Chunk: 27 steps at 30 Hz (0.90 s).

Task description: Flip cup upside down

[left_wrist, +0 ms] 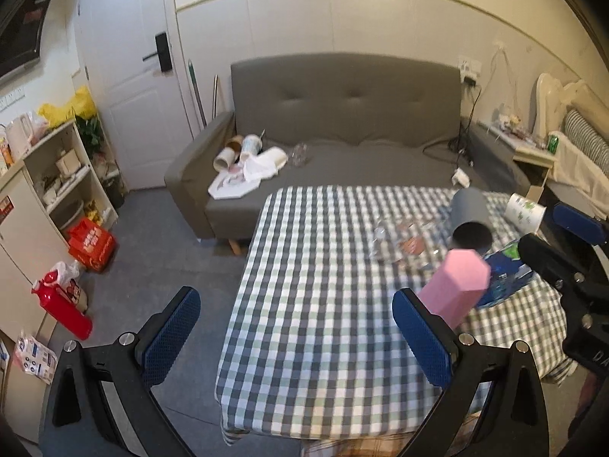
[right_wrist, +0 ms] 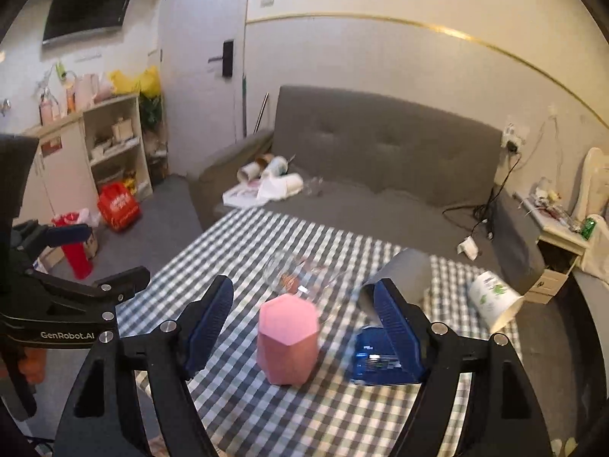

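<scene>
A pink faceted cup [right_wrist: 288,342] stands on the checked tablecloth [right_wrist: 266,411] with its closed end up. It also shows in the left wrist view [left_wrist: 456,289], just past my left gripper's right finger. My right gripper [right_wrist: 304,323] is open, its blue pads either side of the cup and a little short of it, not touching. My left gripper [left_wrist: 297,327] is open and empty over the table's left part. The right gripper [left_wrist: 563,251] shows at the right edge of the left wrist view.
A grey cup [right_wrist: 403,278] lies on its side behind the right finger, a clear glass [right_wrist: 300,278] lies behind the pink cup, a blue packet [right_wrist: 377,358] sits to the right, and a white printed cup [right_wrist: 495,301] lies near the table's right edge. A grey sofa [left_wrist: 342,114] stands beyond.
</scene>
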Tool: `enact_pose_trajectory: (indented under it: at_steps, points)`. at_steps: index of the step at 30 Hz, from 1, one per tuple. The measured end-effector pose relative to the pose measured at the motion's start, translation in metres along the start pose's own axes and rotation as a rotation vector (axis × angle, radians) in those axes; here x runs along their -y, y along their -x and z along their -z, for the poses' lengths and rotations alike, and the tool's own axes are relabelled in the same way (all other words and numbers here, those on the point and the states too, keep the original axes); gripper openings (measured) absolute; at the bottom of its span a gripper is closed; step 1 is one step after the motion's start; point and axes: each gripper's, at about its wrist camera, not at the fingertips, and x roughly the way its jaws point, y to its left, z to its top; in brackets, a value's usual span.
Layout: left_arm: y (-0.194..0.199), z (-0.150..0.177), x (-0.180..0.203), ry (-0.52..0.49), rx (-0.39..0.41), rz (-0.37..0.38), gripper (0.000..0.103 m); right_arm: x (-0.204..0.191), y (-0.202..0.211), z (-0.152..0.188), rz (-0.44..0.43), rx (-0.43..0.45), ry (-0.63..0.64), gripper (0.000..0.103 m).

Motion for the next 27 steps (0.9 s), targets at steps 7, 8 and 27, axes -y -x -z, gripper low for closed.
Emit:
enact_pose_trajectory:
  at_steps: [7, 8, 27]
  points:
    - [0.041, 0.004, 0.02, 0.027, 0.115, 0.021, 0.103, 0.019, 0.059, 0.002, 0.032, 0.087, -0.031, 0.077]
    - [0.048, 0.006, 0.023, 0.034, 0.135, 0.027, 0.103, 0.02, 0.067, 0.004, 0.037, 0.1, -0.032, 0.077]
    - [0.062, 0.075, 0.052, -0.001, 0.235, 0.03, 0.103, 0.044, 0.077, 0.092, 0.123, 0.023, -0.169, 0.103]
